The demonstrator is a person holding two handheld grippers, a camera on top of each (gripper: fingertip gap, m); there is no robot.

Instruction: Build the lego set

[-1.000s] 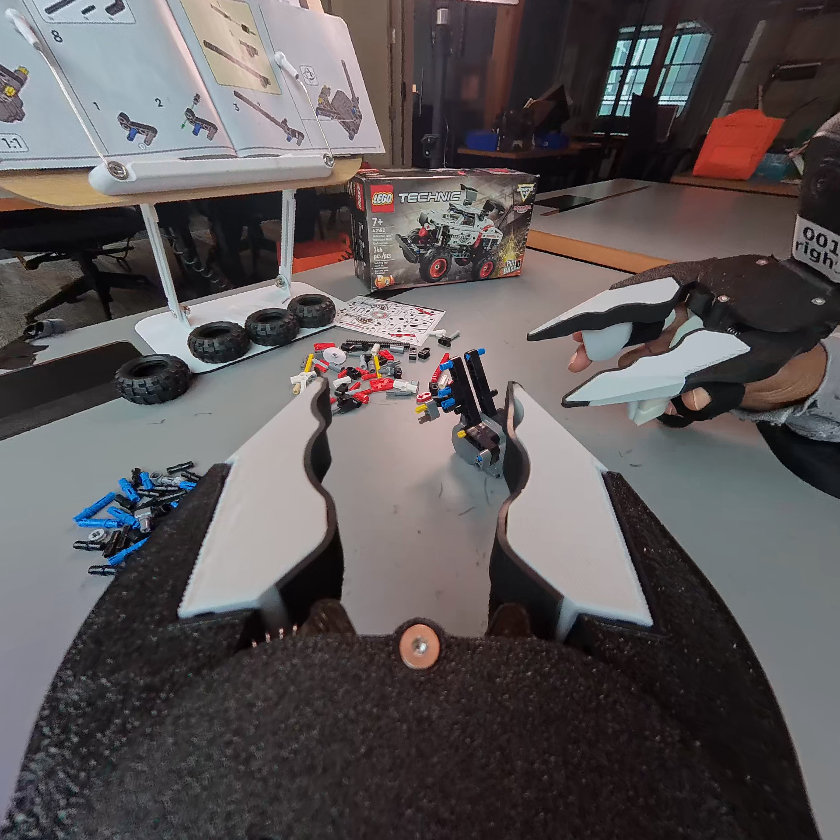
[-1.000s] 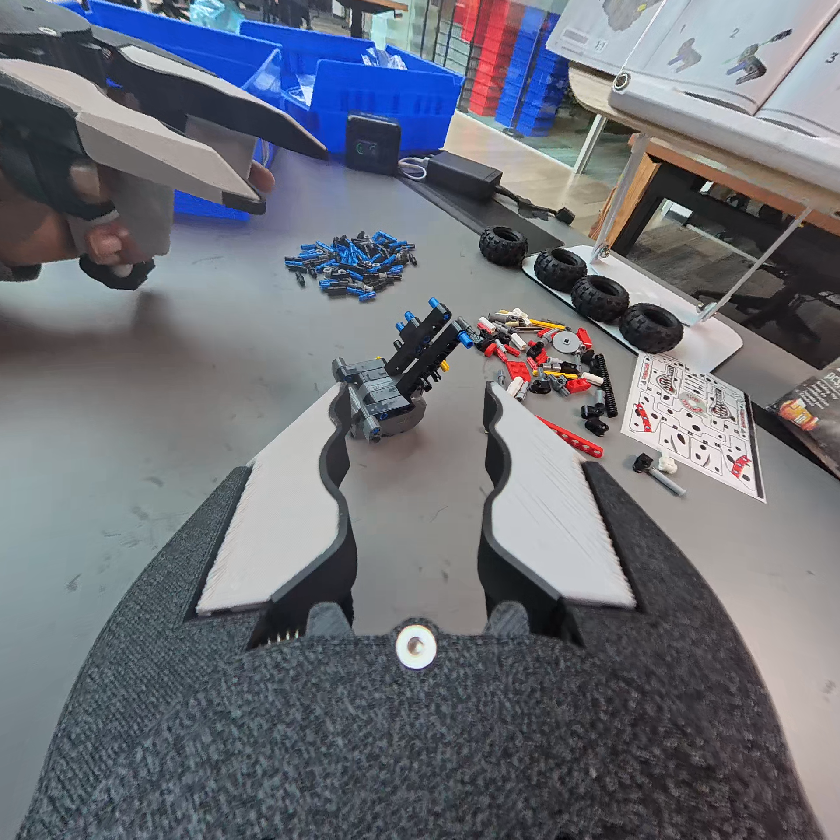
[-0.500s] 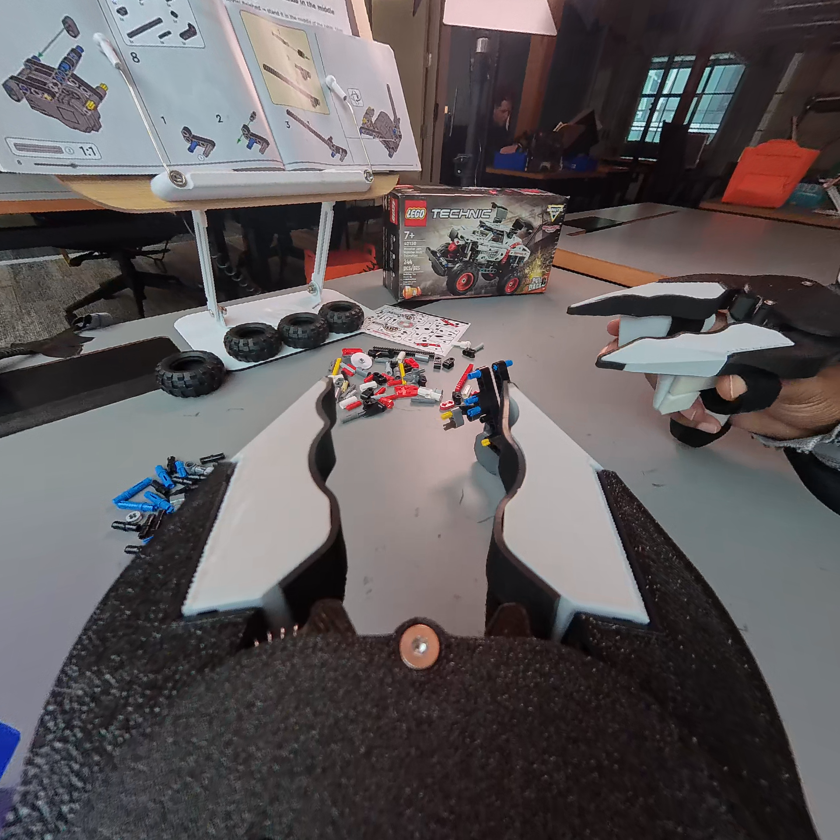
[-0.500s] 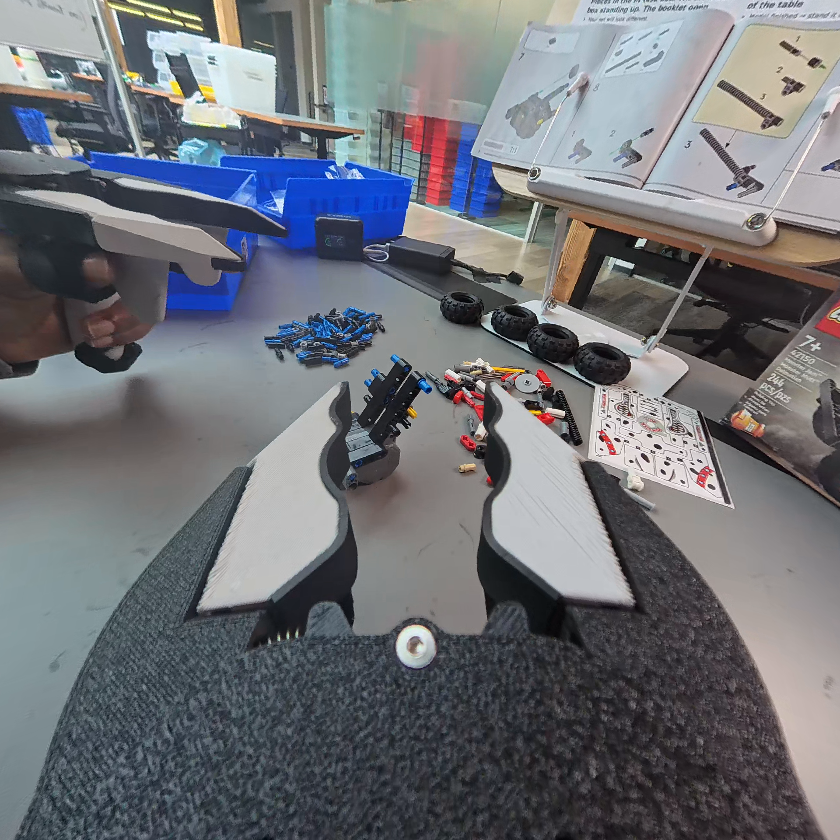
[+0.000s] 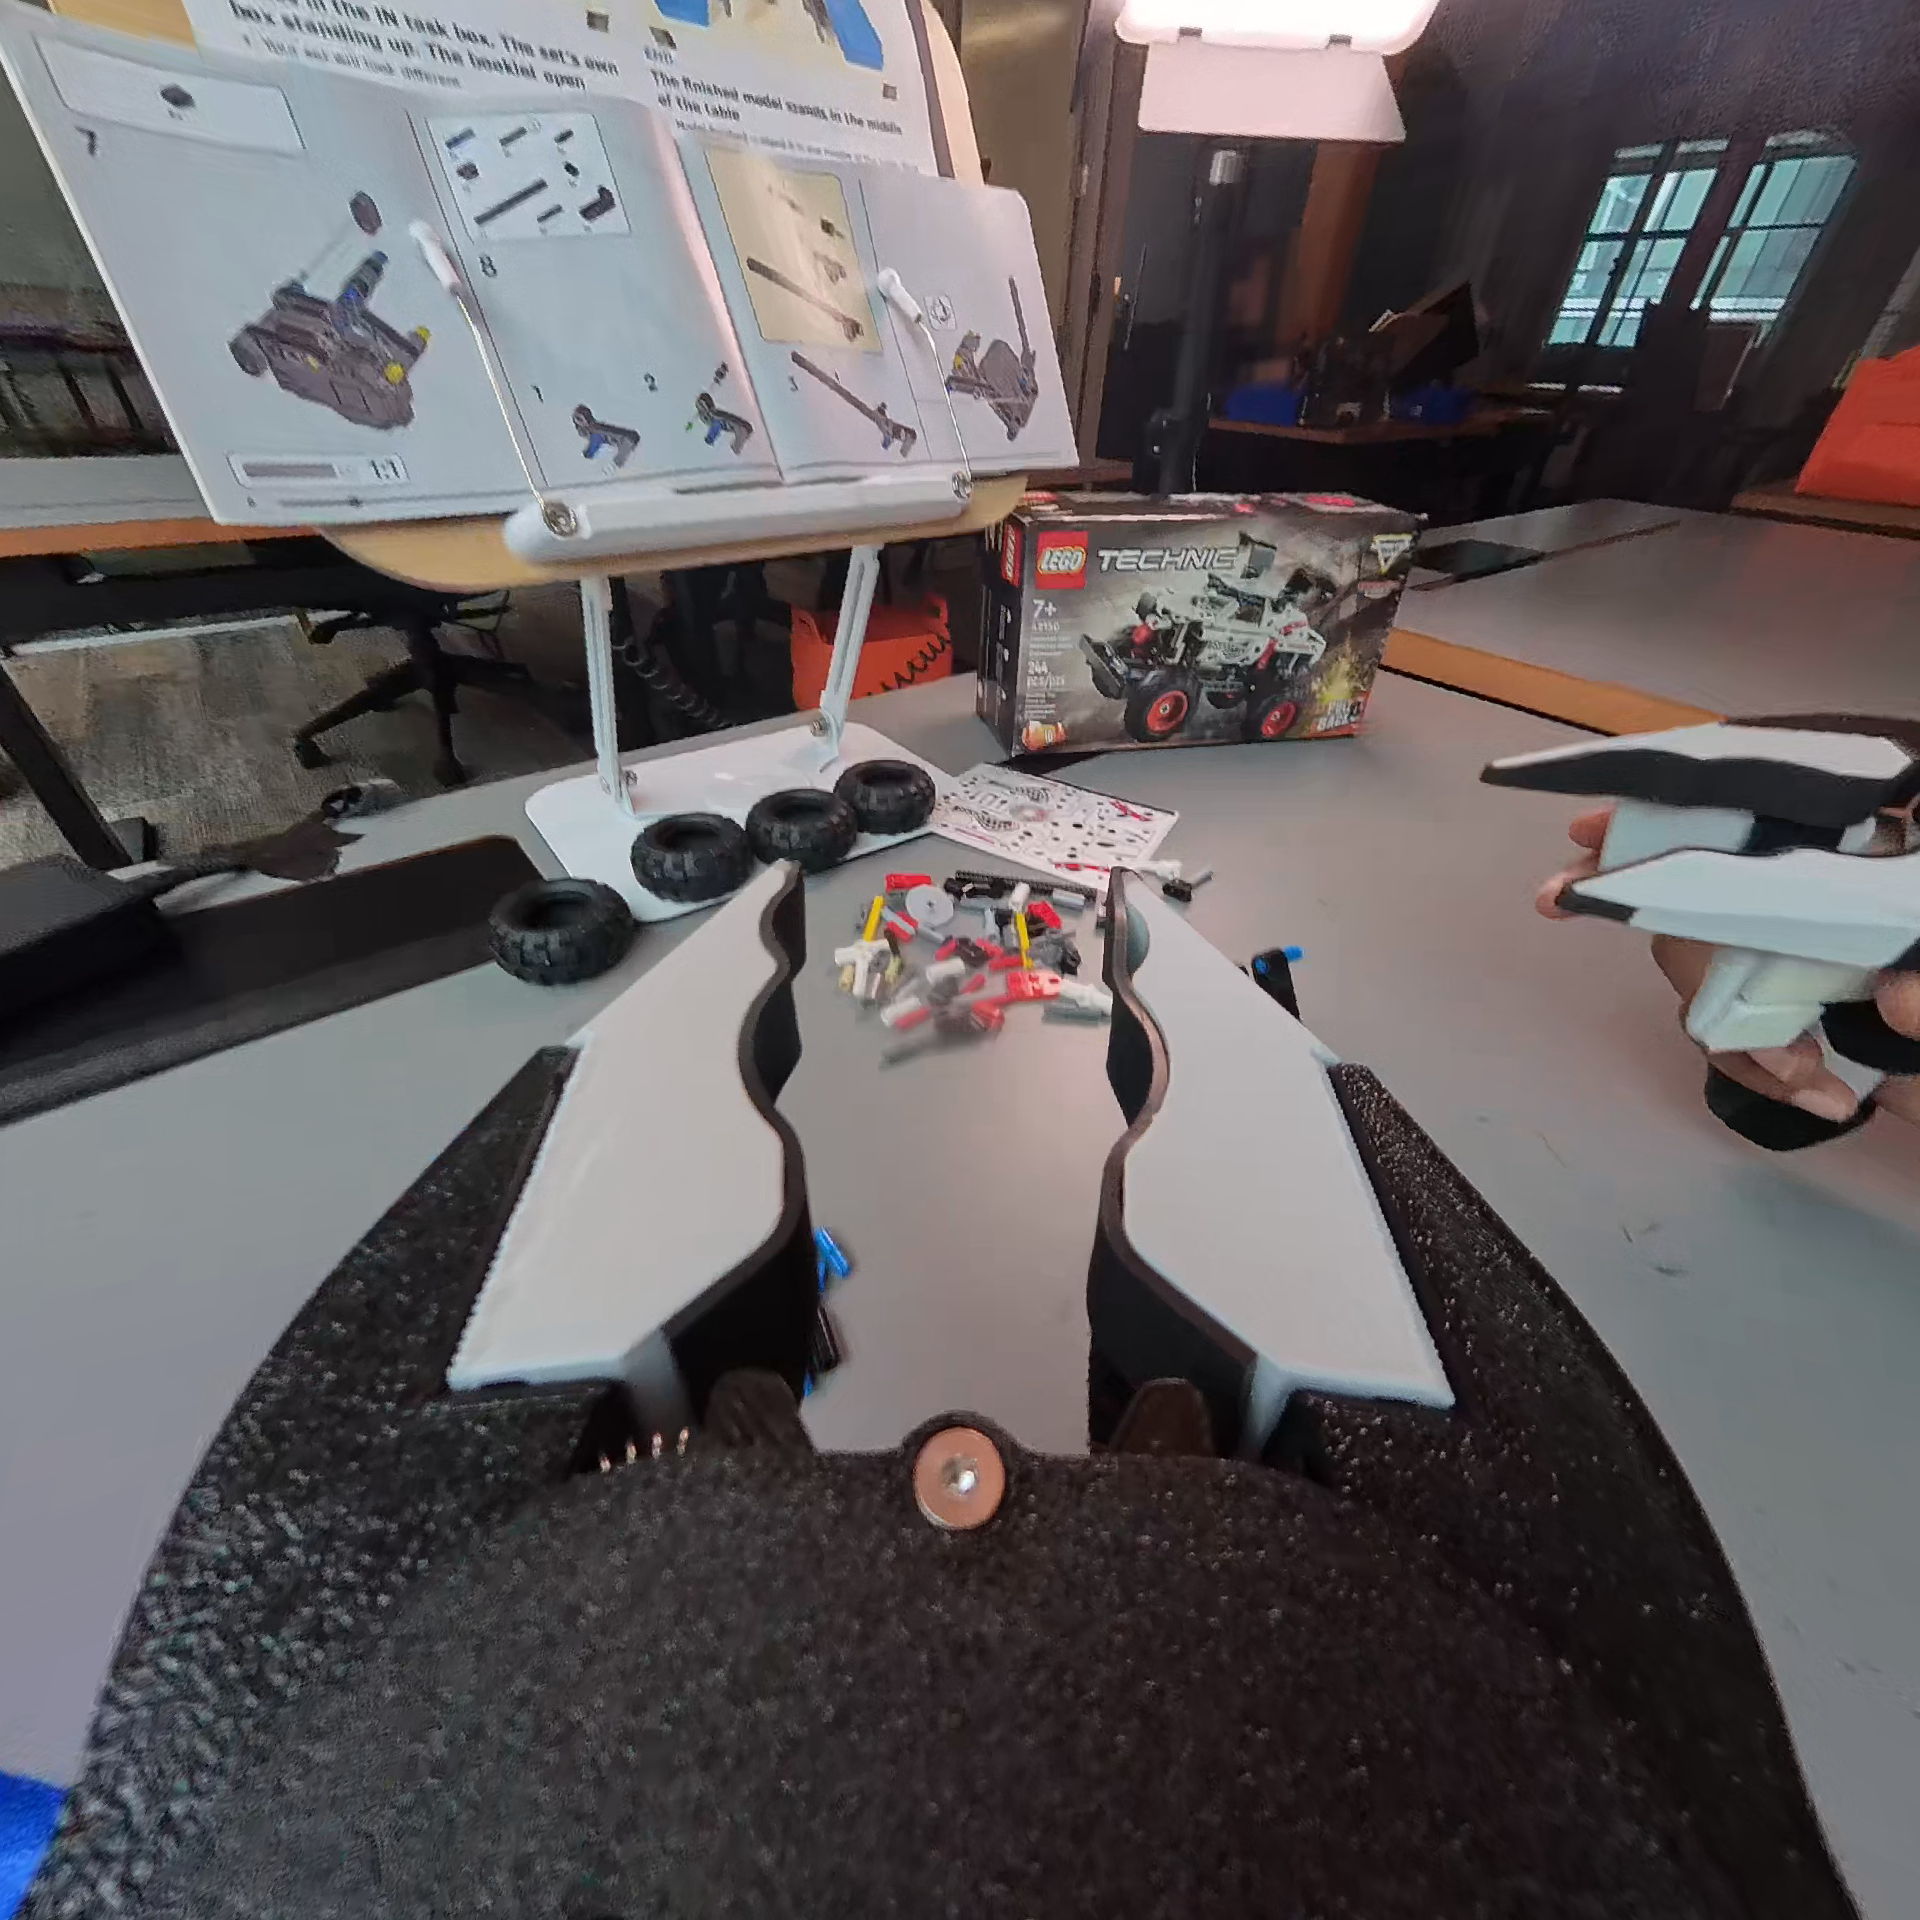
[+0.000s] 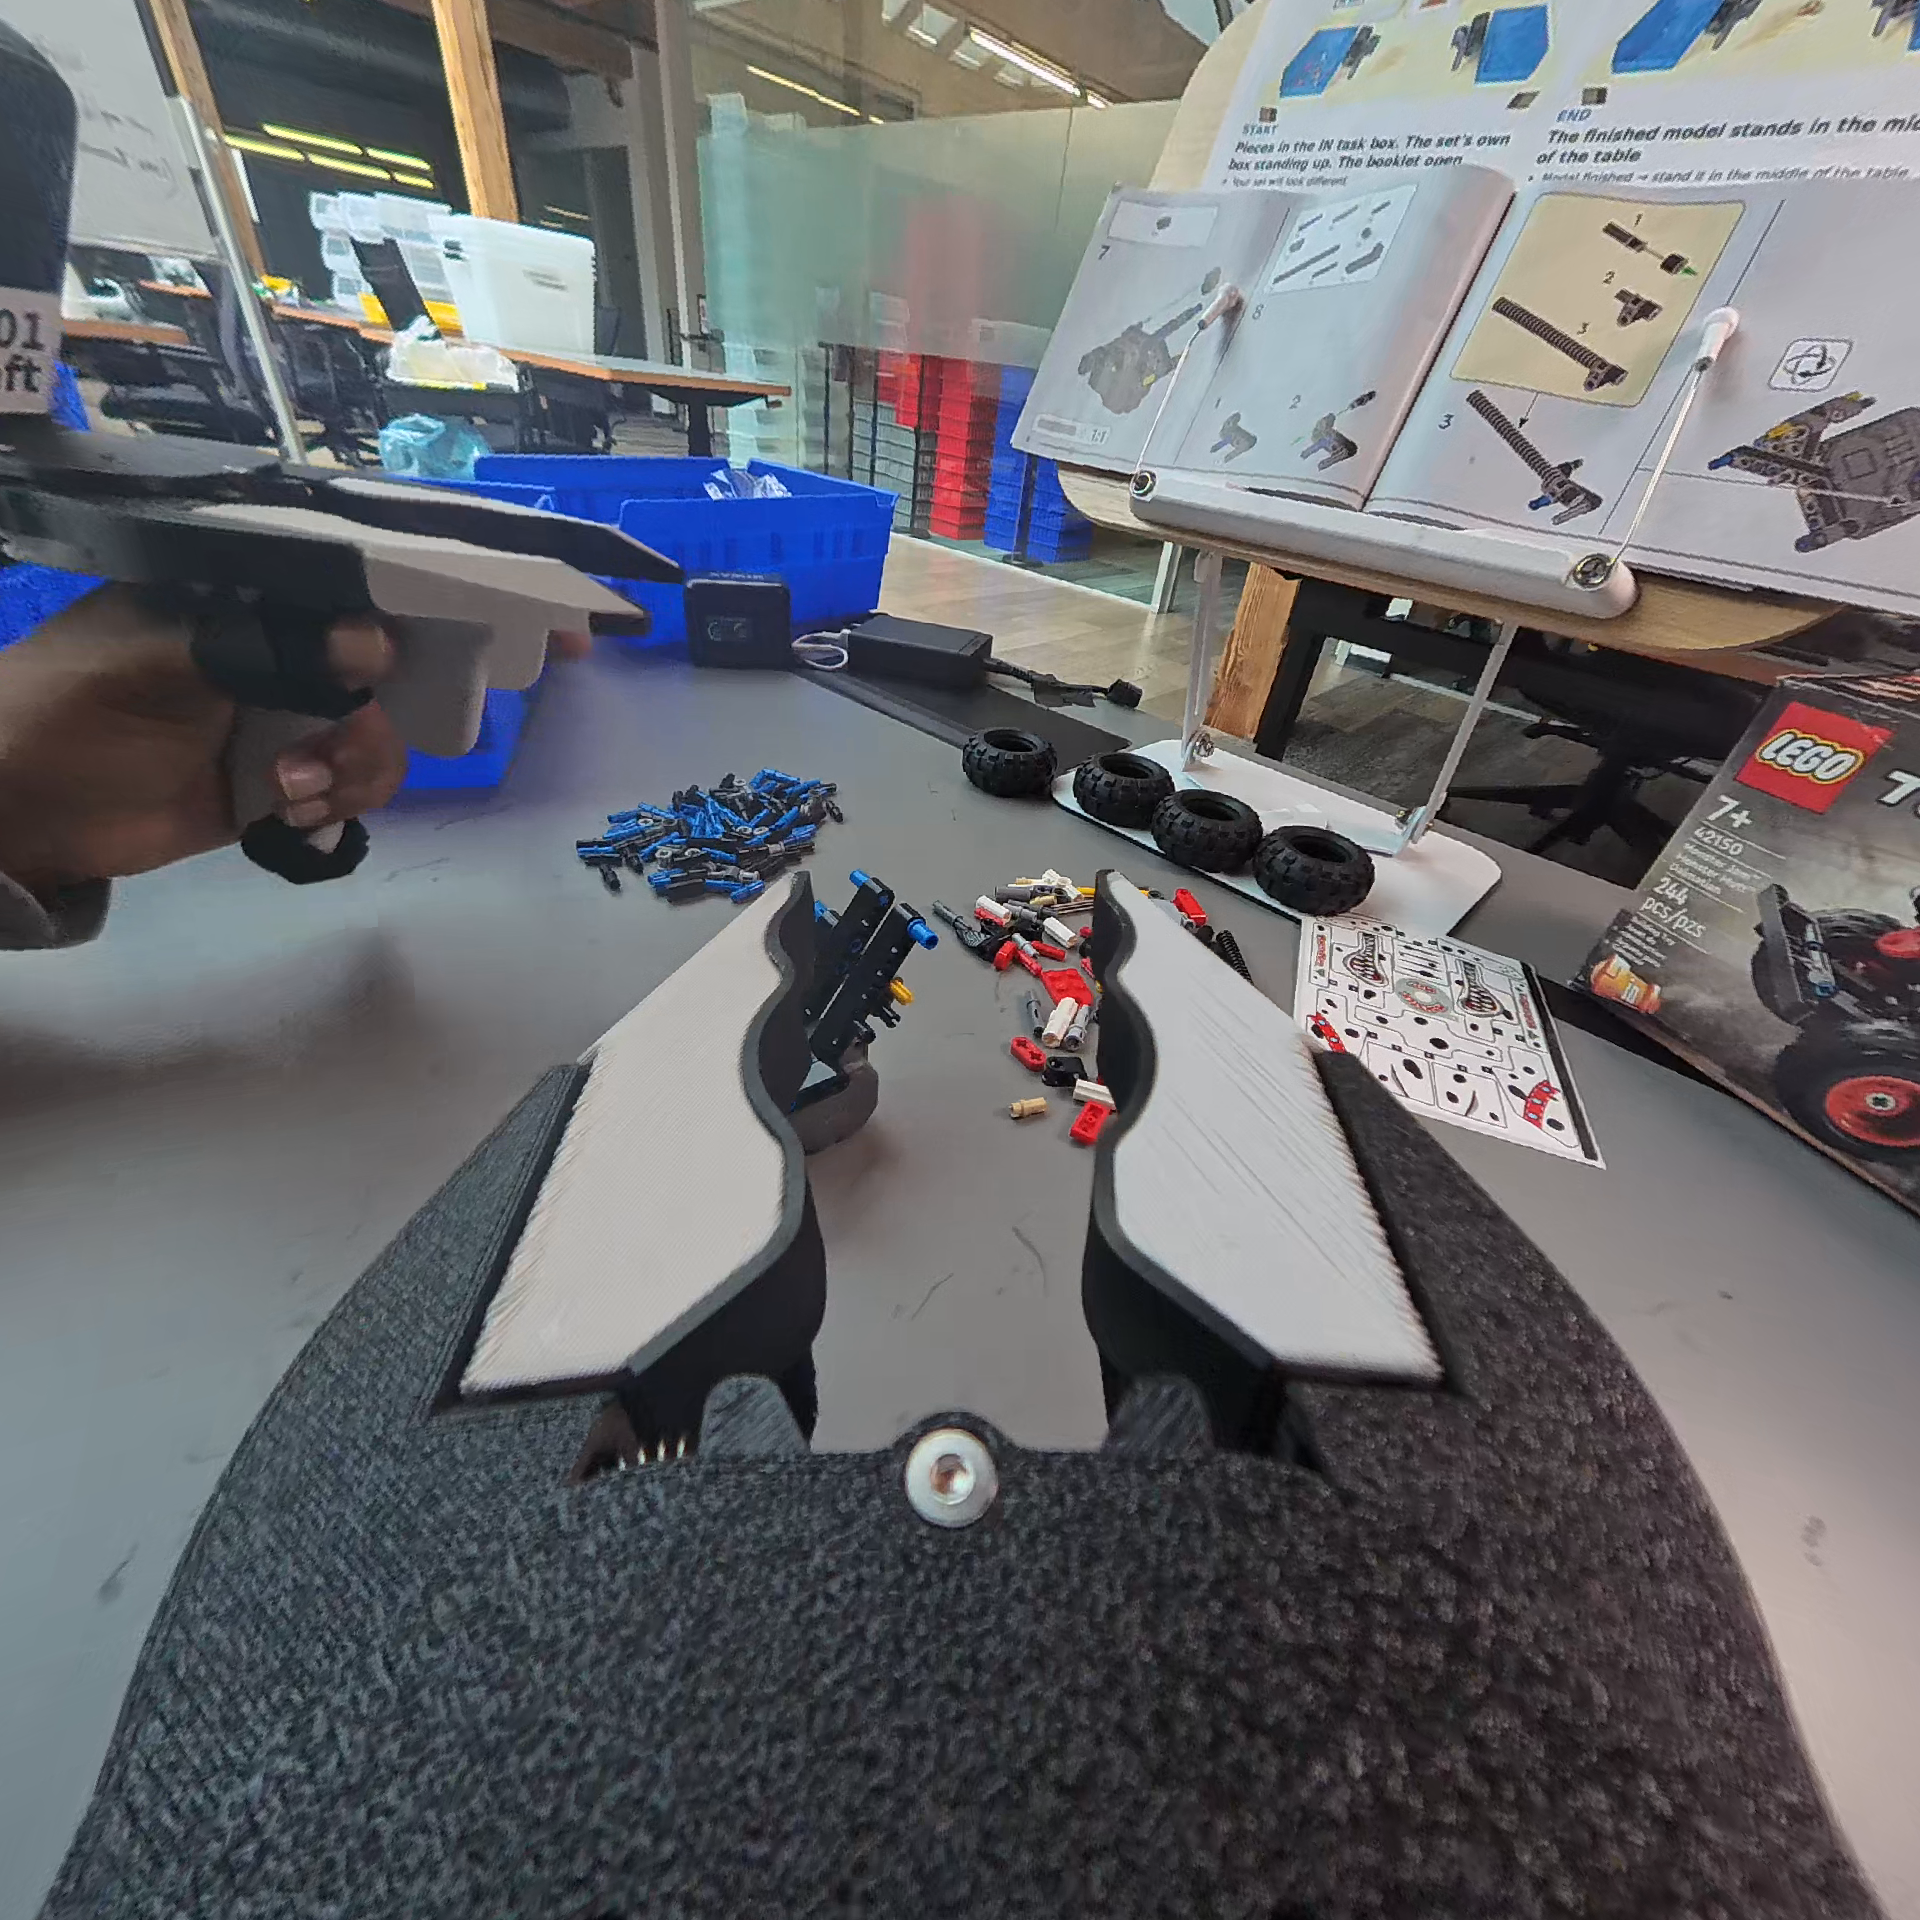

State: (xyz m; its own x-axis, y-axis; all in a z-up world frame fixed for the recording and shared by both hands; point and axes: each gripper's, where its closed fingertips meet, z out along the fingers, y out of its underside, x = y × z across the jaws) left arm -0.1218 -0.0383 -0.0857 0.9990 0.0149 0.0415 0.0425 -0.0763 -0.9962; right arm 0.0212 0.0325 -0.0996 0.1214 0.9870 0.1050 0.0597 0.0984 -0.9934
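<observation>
A partly built black and grey lego assembly (image 6: 862, 966) with blue pins stands on the grey table (image 6: 312, 1091). My right gripper (image 6: 954, 888) is open and empty above the table, and its left finger is just in front of the assembly. My left gripper (image 5: 954, 883) is open and empty. Its right finger hides most of the assembly (image 5: 1276, 961). A pile of loose red, white and black parts (image 5: 966, 966) lies beyond its tips and also shows in the right wrist view (image 6: 1049, 997). Each gripper shows in the other's view, the right (image 5: 1527, 836) and the left (image 6: 660, 597).
A pile of blue and black pins (image 6: 717, 831) lies at the left. Several black tyres (image 6: 1205, 828) sit by the white stand holding the open instruction booklet (image 6: 1455, 343). A sticker sheet (image 6: 1434, 1018) and the set's box (image 6: 1787, 914) are at the right. Blue bins (image 6: 748, 520) stand at the far edge.
Both grippers have drawn back and tilted up, showing more of the booklet. The left gripper has shifted so the assembly now sits behind its right finger. The assembly has stayed on the table.
</observation>
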